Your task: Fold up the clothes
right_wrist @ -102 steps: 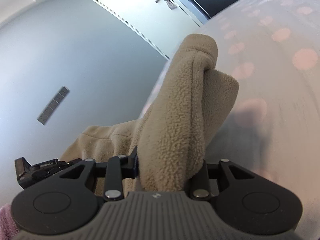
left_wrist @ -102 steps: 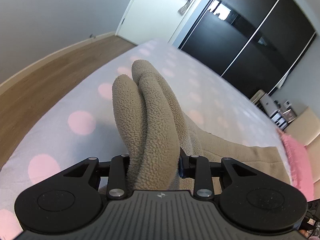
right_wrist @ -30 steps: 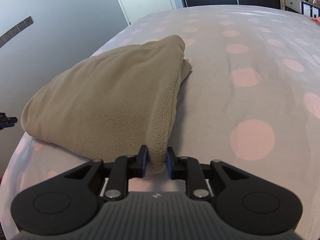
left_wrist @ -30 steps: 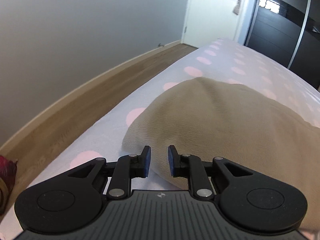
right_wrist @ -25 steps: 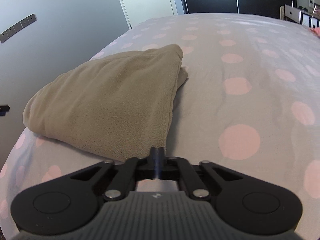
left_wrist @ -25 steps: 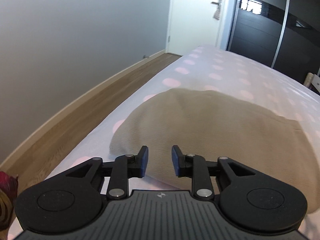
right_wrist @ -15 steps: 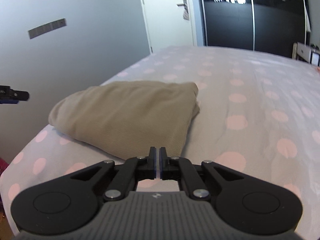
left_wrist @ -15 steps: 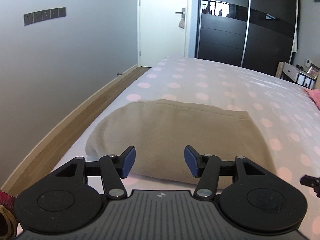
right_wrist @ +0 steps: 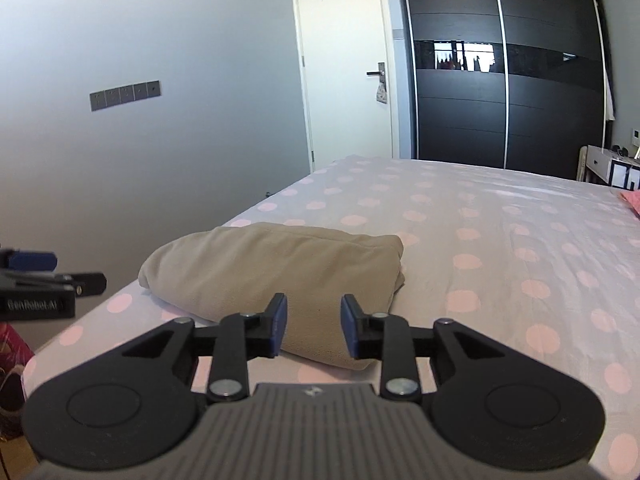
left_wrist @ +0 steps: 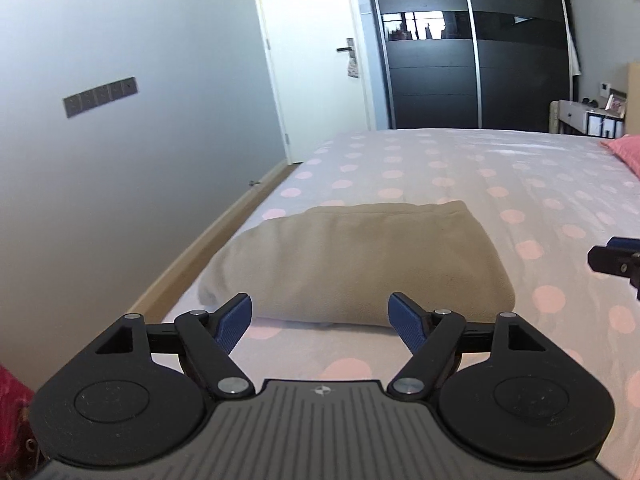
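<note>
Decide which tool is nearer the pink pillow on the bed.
Right. The right tool sits on the pink pillow's side of the folded garment; the left tool is wall-side.

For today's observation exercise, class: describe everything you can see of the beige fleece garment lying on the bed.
The beige fleece garment is folded into a thick, roughly rectangular bundle with rounded edges. Its soft, matte fabric looks smooth on top, with layered folds showing at its right corner. It lies flat on the white bedsheet with pink polka dots, near the bed's left edge beside the grey wall. Nothing else touches it: neither tool holds it.
</note>
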A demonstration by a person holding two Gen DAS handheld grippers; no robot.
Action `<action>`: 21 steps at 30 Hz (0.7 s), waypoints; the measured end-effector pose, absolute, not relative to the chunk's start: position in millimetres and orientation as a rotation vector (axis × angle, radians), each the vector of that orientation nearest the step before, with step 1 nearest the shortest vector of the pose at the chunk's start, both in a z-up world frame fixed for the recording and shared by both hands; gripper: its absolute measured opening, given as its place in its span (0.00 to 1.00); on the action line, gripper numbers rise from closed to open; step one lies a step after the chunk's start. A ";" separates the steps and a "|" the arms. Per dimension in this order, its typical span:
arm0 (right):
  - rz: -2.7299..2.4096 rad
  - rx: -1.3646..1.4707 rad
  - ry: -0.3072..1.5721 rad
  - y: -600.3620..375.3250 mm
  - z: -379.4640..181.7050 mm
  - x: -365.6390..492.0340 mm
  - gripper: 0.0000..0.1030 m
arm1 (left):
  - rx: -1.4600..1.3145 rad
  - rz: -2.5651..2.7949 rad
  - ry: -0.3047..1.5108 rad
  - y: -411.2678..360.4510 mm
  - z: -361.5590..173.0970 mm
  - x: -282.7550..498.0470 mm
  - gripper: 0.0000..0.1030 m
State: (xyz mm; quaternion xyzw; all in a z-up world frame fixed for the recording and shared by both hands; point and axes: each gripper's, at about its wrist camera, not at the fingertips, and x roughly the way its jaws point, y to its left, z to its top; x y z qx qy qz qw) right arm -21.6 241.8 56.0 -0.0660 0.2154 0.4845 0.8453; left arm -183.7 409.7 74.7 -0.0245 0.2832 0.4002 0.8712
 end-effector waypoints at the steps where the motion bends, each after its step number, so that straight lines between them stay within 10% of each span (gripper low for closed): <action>1: 1.011 -0.139 0.451 239.7 56.2 -25.6 0.36 | -0.048 0.856 0.583 404.5 72.2 -185.5 0.73; 21: 0.951 -0.162 0.494 227.4 14.5 -61.6 0.68 | -0.185 0.938 0.663 378.8 21.2 -216.4 0.73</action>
